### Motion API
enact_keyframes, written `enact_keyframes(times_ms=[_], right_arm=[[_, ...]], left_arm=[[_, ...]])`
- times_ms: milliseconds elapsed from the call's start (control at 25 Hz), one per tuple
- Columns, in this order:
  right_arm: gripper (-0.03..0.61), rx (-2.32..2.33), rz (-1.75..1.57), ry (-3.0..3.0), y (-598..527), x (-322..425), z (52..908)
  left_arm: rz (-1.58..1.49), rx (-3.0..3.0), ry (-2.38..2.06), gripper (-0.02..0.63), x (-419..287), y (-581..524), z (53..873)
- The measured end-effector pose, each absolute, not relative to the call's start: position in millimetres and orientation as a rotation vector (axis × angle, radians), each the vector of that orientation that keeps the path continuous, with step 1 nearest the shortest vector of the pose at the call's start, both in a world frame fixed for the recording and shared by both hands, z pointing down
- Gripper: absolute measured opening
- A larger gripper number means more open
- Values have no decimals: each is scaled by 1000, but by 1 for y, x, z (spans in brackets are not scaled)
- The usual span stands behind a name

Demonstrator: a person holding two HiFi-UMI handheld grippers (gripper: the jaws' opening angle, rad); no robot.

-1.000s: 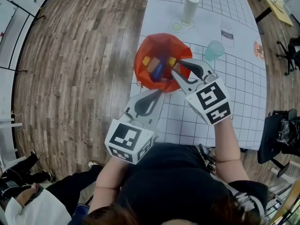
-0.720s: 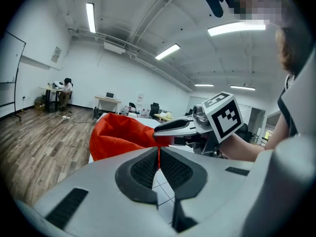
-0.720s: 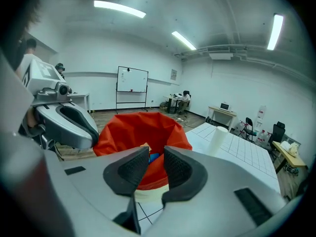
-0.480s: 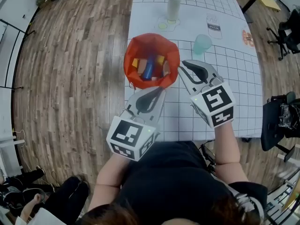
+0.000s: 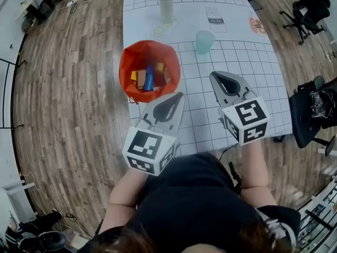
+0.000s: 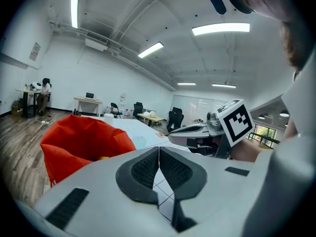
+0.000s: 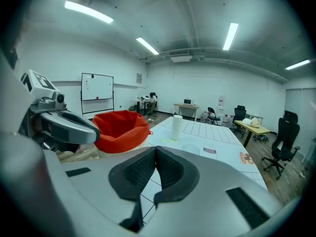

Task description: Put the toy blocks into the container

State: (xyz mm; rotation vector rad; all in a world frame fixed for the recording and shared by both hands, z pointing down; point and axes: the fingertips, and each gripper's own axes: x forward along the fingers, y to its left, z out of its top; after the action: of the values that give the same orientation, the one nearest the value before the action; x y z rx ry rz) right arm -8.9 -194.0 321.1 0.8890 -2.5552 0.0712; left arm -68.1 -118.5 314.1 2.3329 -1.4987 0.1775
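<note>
The red fabric container (image 5: 136,56) stands on the white gridded table (image 5: 237,51) near its left edge, with several toy blocks (image 5: 148,78) inside, blue, yellow and orange among them. My left gripper (image 5: 177,97) hovers just to the near right of the container, shut and empty. My right gripper (image 5: 220,77) hangs further right over the grid, also shut with nothing between its pads. In the left gripper view the container (image 6: 81,139) sits at left and the right gripper (image 6: 195,129) at right. The right gripper view shows the container (image 7: 121,127) left of centre.
A white cylinder (image 5: 166,5) stands on a printed mark at the far side of the table, and a pale teal cup (image 5: 204,40) sits right of the container. A small printed card (image 5: 215,21) lies beyond the cup. Wooden floor lies to the left, and office chairs (image 5: 310,109) stand to the right.
My right gripper has drawn back from over the container towards me and to the right, and its jaws have gone from open to shut. The left gripper has barely moved.
</note>
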Motion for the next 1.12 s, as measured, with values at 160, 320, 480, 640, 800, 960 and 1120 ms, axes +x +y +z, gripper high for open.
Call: enact_keyframes(times_ms=[160, 320, 480, 640, 800, 960, 1120], right_arm=[[15, 978, 109, -2523, -191, 16, 325], [15, 1052, 146, -2490, -185, 36, 331], [15, 1097, 192, -2469, -179, 51, 338], [15, 1125, 264, -2482, -172, 60, 340], [15, 1160, 294, -2478, -167, 67, 342], [15, 1178, 318, -2466, -163, 71, 347], [15, 1190, 324, -2463, -162, 72, 346]], left_arm=[[186, 2362, -1498, 28, -59, -122, 315], [217, 2381, -1464, 26, -47, -124, 321], [243, 2386, -1454, 26, -39, -124, 329], [263, 2382, -1455, 26, -37, -124, 334], [270, 2366, -1463, 26, -39, -123, 338], [274, 2362, -1470, 26, -43, -123, 339], [274, 2374, -1468, 28, -43, -123, 336]])
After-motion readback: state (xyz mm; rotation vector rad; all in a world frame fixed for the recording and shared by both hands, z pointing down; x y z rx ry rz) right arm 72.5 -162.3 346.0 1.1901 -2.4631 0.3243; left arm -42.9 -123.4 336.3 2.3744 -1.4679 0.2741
